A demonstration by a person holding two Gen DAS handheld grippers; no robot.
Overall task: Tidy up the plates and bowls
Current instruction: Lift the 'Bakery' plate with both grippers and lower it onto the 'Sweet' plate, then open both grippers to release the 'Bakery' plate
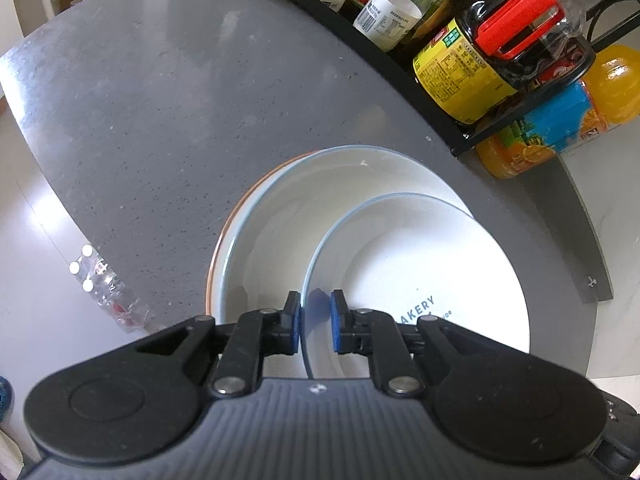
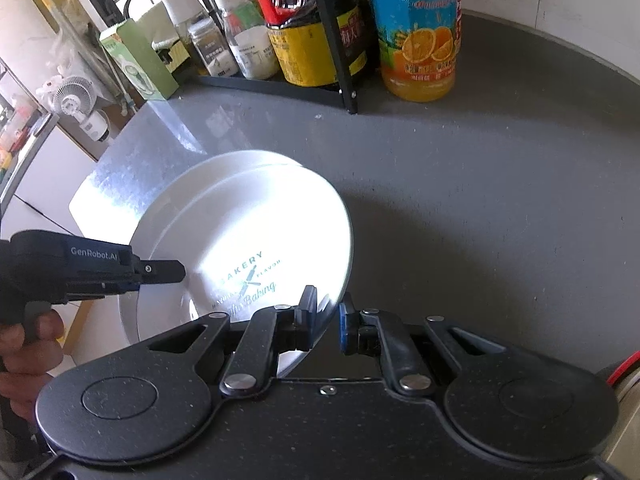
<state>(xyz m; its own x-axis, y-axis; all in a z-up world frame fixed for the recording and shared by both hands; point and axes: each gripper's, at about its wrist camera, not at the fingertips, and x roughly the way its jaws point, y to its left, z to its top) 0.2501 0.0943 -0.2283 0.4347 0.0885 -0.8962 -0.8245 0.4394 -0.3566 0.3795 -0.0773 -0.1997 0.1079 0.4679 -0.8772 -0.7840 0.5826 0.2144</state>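
1. White china fills the near middle of both views: a small plate point(image 1: 420, 280) printed "BAKERY" sits tilted on a larger white plate point(image 1: 304, 200), and an orange-rimmed plate point(image 1: 224, 236) peeks out under that one on its left side.
2. My left gripper point(image 1: 315, 322) straddles the near rim of the small plate, one blue-padded finger on each side of the edge; a gap shows beside the right pad, so I cannot tell whether the rim is actually pinched.
3. My right gripper point(image 2: 328, 316) has its fingers narrow around the right-hand edge of the same small plate point(image 2: 256, 248), the left pad against the rim, the right pad just apart from it.
4. From the right wrist view, my left gripper point(image 2: 168, 272) reaches in from the left, its tip over the plate's left edge, with a hand point(image 2: 28, 344) on the grip below.
5. The stack rests on a grey speckled tabletop point(image 1: 160, 100), toward its near edge.
6. Along the far right stands a black rack point(image 2: 280, 84) of bottles and jars, with an orange juice bottle point(image 2: 416, 32) just beside its right end, well apart from the plates.
7. A green box point(image 2: 140, 56) stands at the rack's left end.
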